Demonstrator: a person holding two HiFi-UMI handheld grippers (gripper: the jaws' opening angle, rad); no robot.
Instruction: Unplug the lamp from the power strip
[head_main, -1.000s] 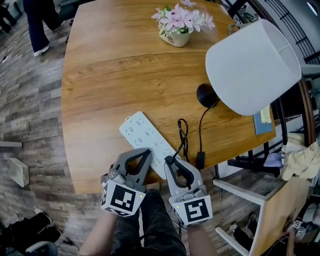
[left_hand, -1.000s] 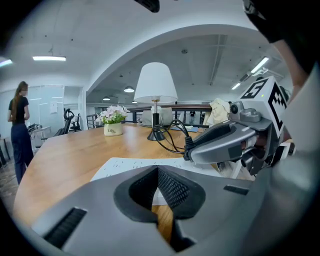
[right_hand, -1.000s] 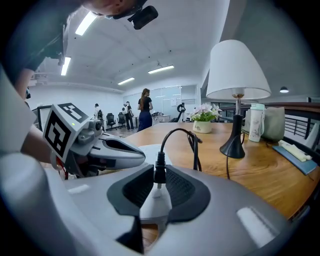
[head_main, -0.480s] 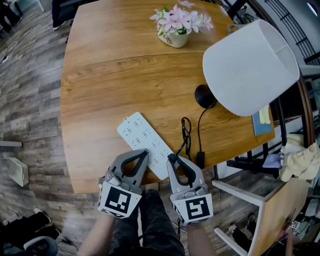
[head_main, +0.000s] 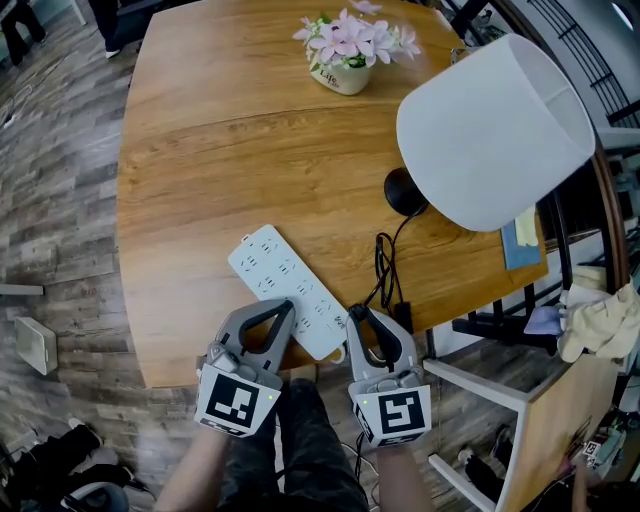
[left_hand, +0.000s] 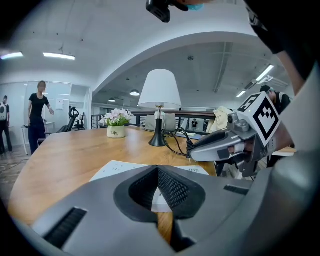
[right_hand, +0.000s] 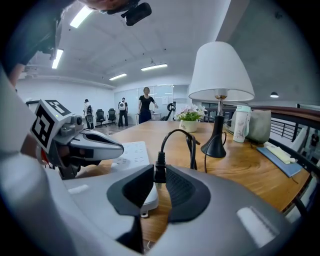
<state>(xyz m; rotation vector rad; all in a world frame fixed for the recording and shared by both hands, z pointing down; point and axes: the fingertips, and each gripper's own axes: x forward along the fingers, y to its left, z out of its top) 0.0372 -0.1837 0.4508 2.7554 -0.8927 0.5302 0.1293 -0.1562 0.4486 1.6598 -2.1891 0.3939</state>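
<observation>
the left gripper (head_main: 287, 306) has its jaws brought together with nothing between them, and its tip sits over the near end of the white power strip (head_main: 264, 262). that placement looks meant to pin the strip to the table (head_main: 200, 150) so it does not lift or slide when the cord is pulled. whether the tip really presses on the plastic cannot be made out.

the right gripper (head_main: 357, 317) is clamped on the black plug (right_hand: 159, 170), one pad on each flat side. the jaws stand fairly wide only because the plug body fills them. the plug sits just right of the strip's near right corner, with a pale pin (right_hand: 157, 185) showing bare beneath it, so it appears to be out of its socket and clear of the strip.

the cable (head_main: 385, 265) loops from the plug away to the far right, to the black foot of the lamp (head_main: 495, 130), which stands near the table's right edge. the loop is slack, so the lamp is not being tugged. the pull looks done, and only letting go of the plug remains.
</observation>
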